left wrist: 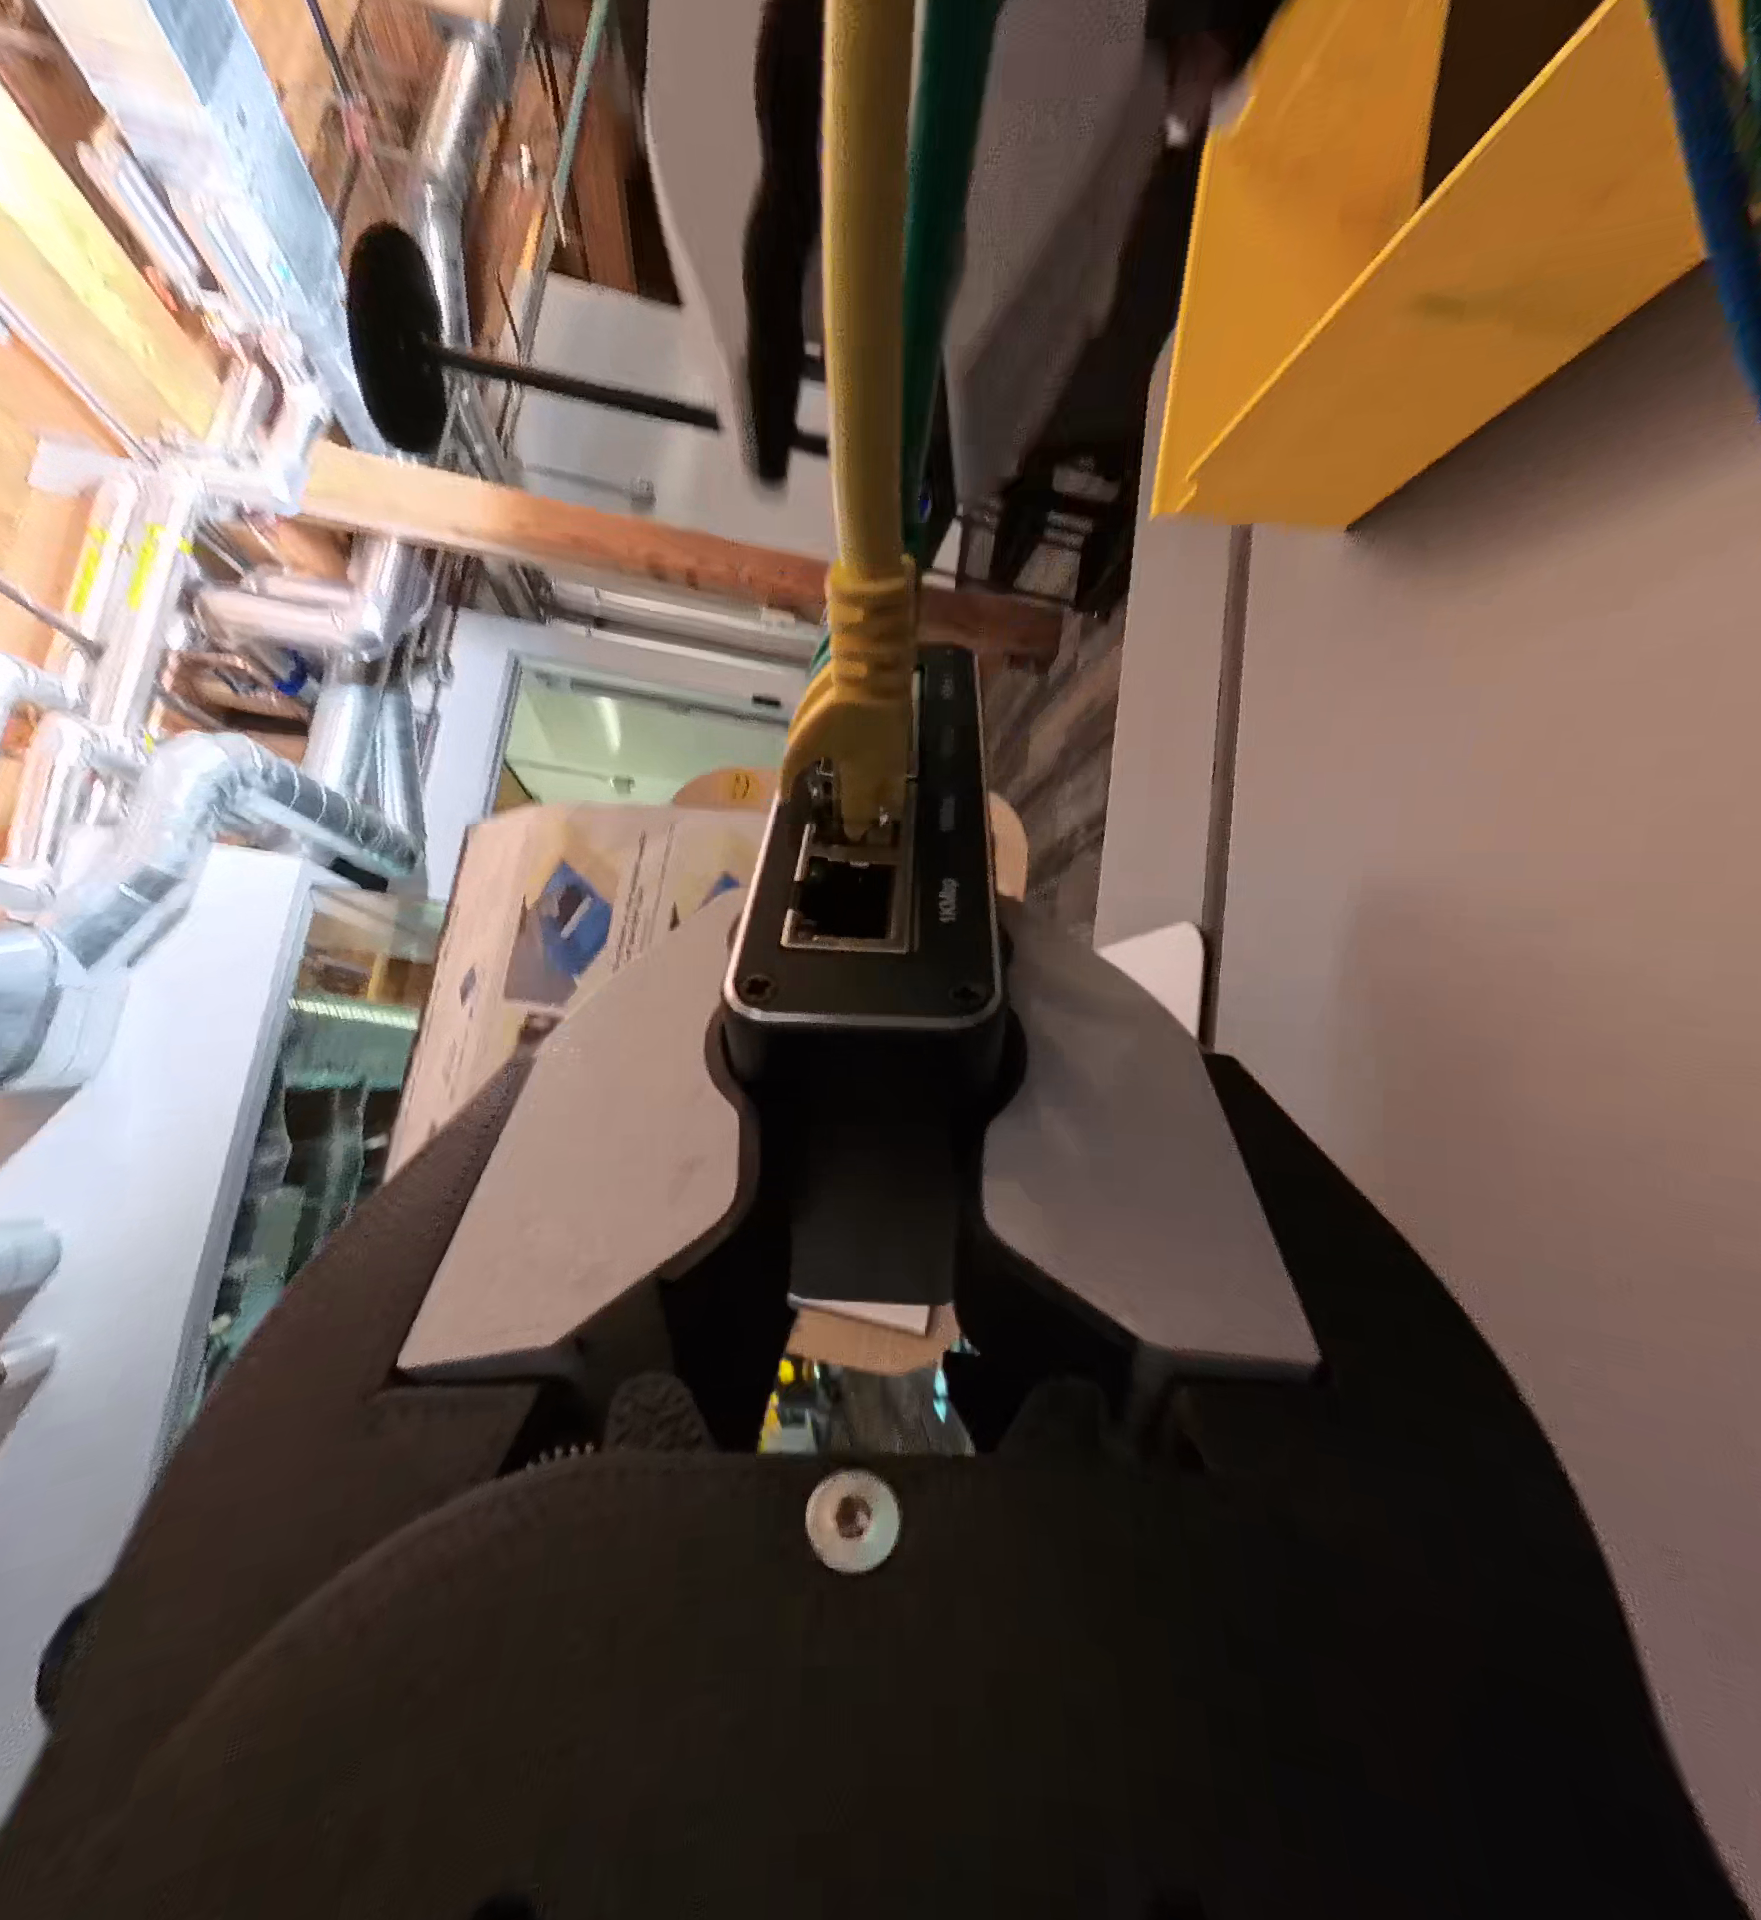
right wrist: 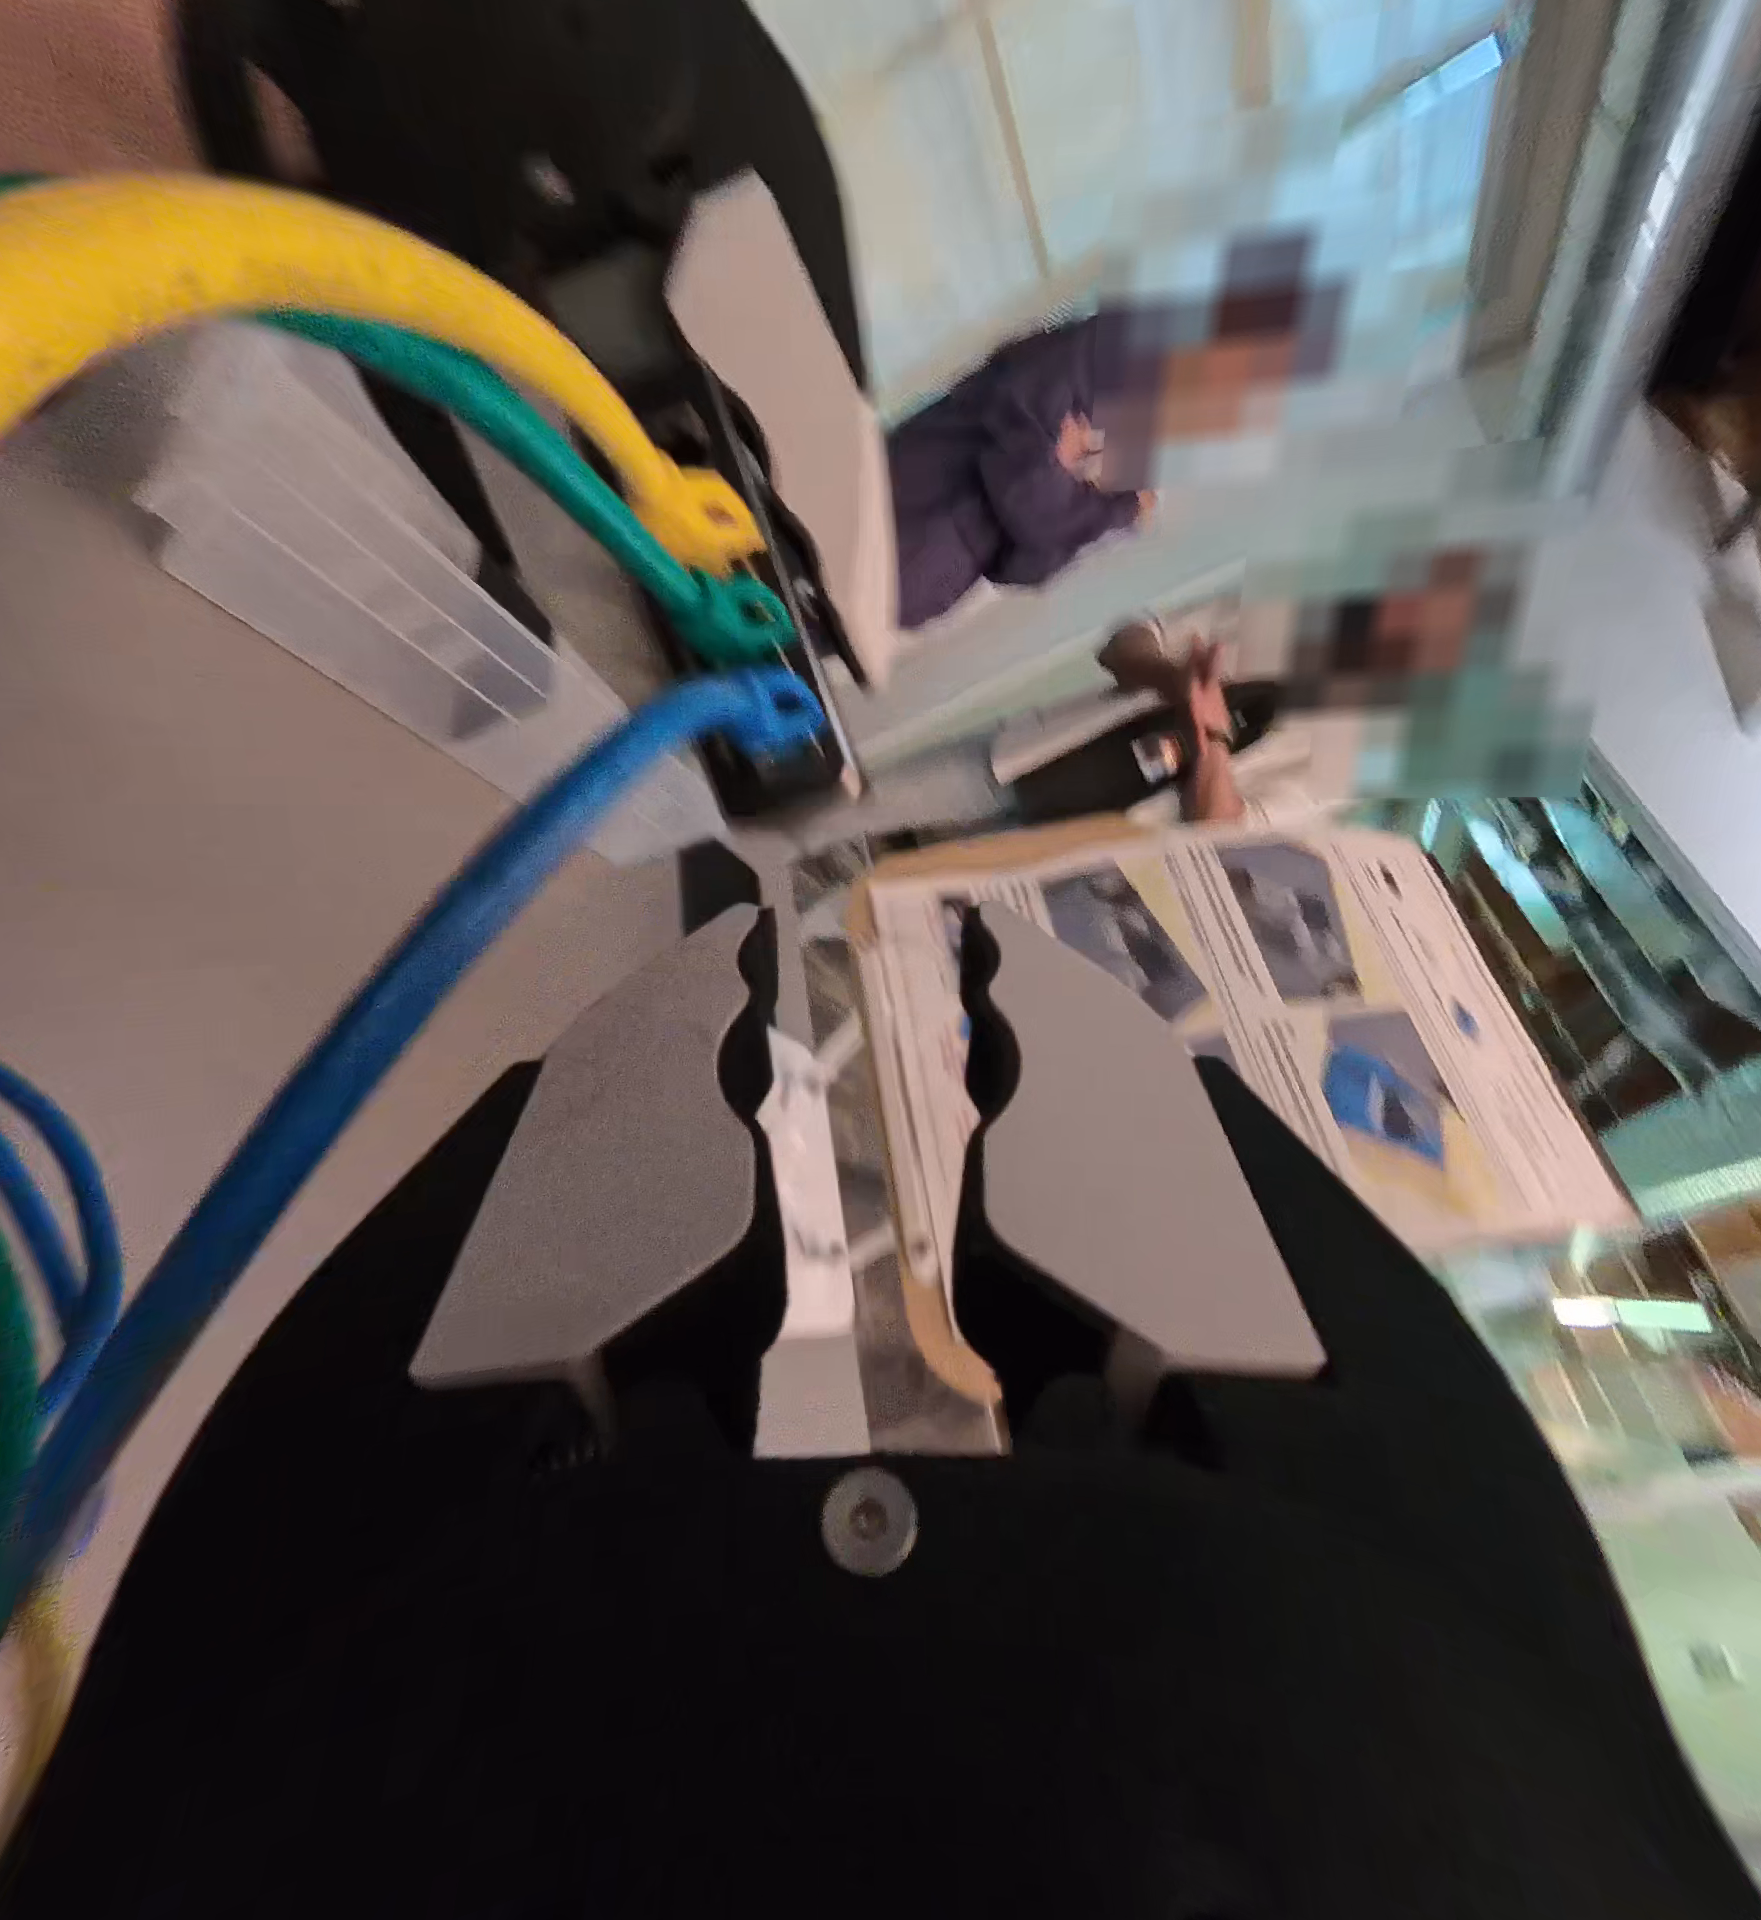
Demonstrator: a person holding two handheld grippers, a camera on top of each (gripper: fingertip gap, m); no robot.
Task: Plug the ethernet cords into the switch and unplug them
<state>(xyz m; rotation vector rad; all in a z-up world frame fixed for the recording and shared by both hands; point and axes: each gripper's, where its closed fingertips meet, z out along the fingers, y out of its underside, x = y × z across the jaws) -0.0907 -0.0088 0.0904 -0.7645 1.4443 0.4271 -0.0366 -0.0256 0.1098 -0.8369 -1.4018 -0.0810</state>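
You're in a workshop with silver ducts point(left wrist: 232, 790) and timber beams overhead, working above a grey desk point(left wrist: 1478, 935). The switch point(left wrist: 949, 831) is off the desk, held in the air beside its edge, with your left gripper point(left wrist: 865, 997) pinching its body firmly from both sides. The yellow cord point(left wrist: 860, 312) sits in the second port from the claw, and the green cord point(left wrist: 923, 312) is just behind it. In the right wrist view the blue cord point(right wrist: 440, 935) reaches the switch's far end, though blur hides whether it is fully seated. The port point(left wrist: 845, 906) nearest the left claw is empty. Your right gripper point(right wrist: 871, 966) is near the blue plug, its jaws a little spread with nothing between them. With three cords at the switch, the plugging looks about done, so unplugging is likely next. For that, keep the switch steady, close the right claw on one plug's boot, press its latch, and pull straight out along the port.
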